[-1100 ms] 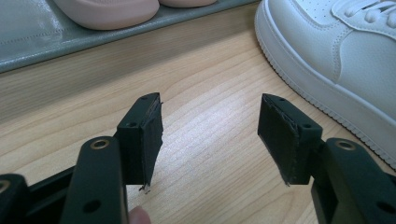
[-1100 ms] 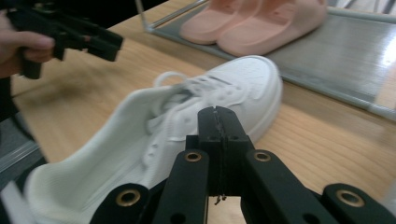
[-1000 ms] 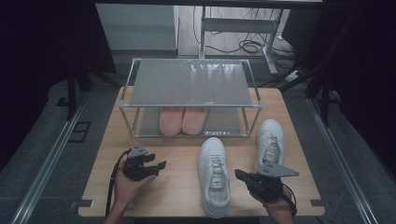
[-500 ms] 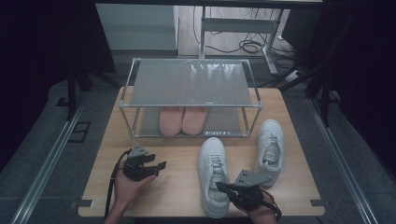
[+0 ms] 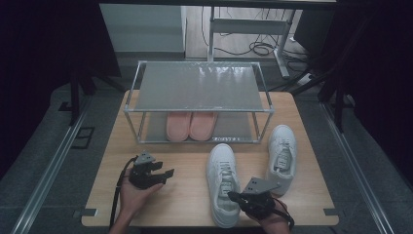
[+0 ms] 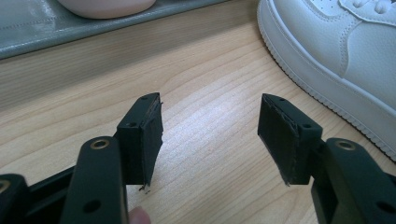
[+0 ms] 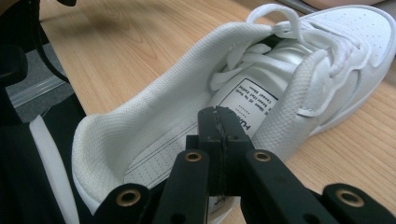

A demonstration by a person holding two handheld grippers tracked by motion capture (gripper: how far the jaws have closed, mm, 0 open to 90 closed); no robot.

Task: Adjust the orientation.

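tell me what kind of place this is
Probably a lab or test room staged as a home shoe-tidying setup: a wooden table with a metal shoe rack, dark curtains around it, and loose cables on the floor behind.

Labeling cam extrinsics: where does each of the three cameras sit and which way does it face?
High view: above the person's side, facing forward and down on the table and shoe rack; both hands show.
Left gripper view: on the left gripper, looking low across the wood; open jaws show.
Right gripper view: on the right gripper, looking into the near sneaker's opening; shut jaws show.
Shared: all three show the near sneaker.
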